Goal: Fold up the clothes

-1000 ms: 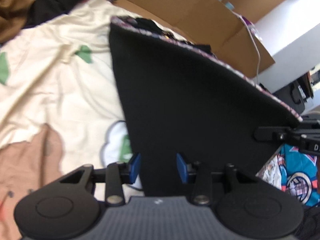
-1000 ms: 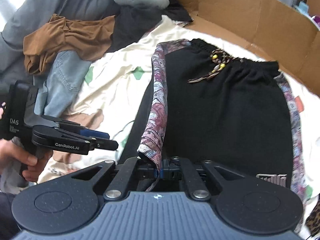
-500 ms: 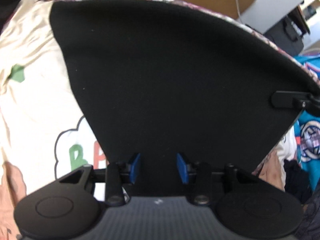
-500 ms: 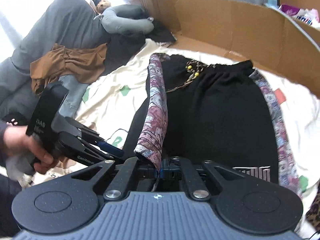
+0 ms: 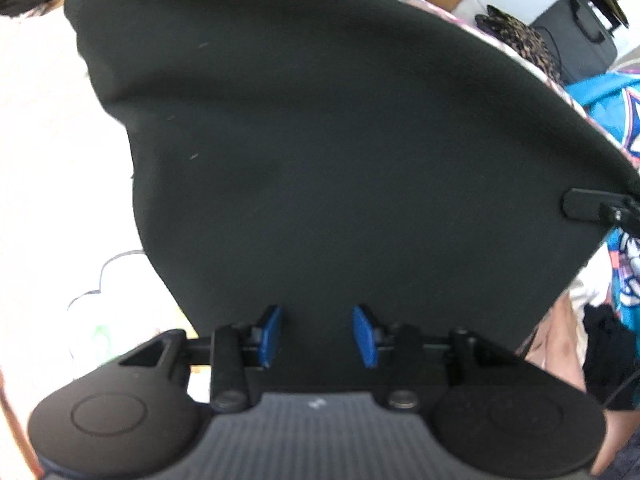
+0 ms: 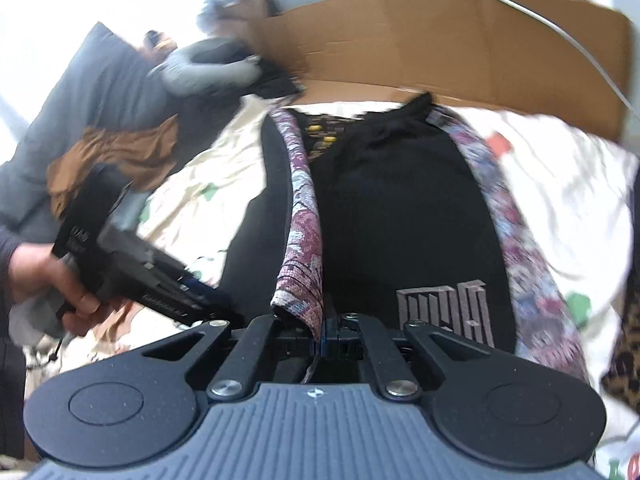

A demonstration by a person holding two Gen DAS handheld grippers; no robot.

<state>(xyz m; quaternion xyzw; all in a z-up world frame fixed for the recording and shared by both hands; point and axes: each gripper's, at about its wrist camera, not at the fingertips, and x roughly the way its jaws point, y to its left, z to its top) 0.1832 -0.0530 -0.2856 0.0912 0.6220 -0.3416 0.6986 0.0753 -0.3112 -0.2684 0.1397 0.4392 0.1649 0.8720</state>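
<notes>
Right gripper: right gripper (image 6: 325,334) has its jaws pressed tight together on the hem of the black shorts (image 6: 400,216), right at the patterned side stripe (image 6: 302,216), which hangs folded over the pinch point.
Left gripper: left gripper (image 5: 318,336) has its blue pads (image 5: 269,334) partly apart with the black fabric running between them; whether the pads actually press on the cloth I cannot tell. In the right wrist view the same gripper (image 6: 208,300) sits low on the left, angled down toward the edge of the shorts.
Hand: a person's hand (image 6: 52,284) wraps the left gripper's handle, a dark sleeve behind it.
Shorts: black shorts (image 5: 340,152) are lifted at the near hem and stretched between the two grippers, filling most of the left wrist view; the waistband end with beaded drawstrings (image 6: 324,132) lies farther off on the bed sheet. A grey logo (image 6: 444,312) shows near the hem, and a second patterned stripe (image 6: 508,216) runs down the far side.
Bed sheet: cream bed sheet (image 6: 560,184) with green and red patches lies under the shorts.
Other clothes: a brown garment (image 6: 116,152) and grey bedding (image 6: 92,92) lie off to the left; a turquoise printed garment (image 5: 612,120) lies at the right of the left wrist view.
Back: cardboard (image 6: 440,40) stands behind the bed.
</notes>
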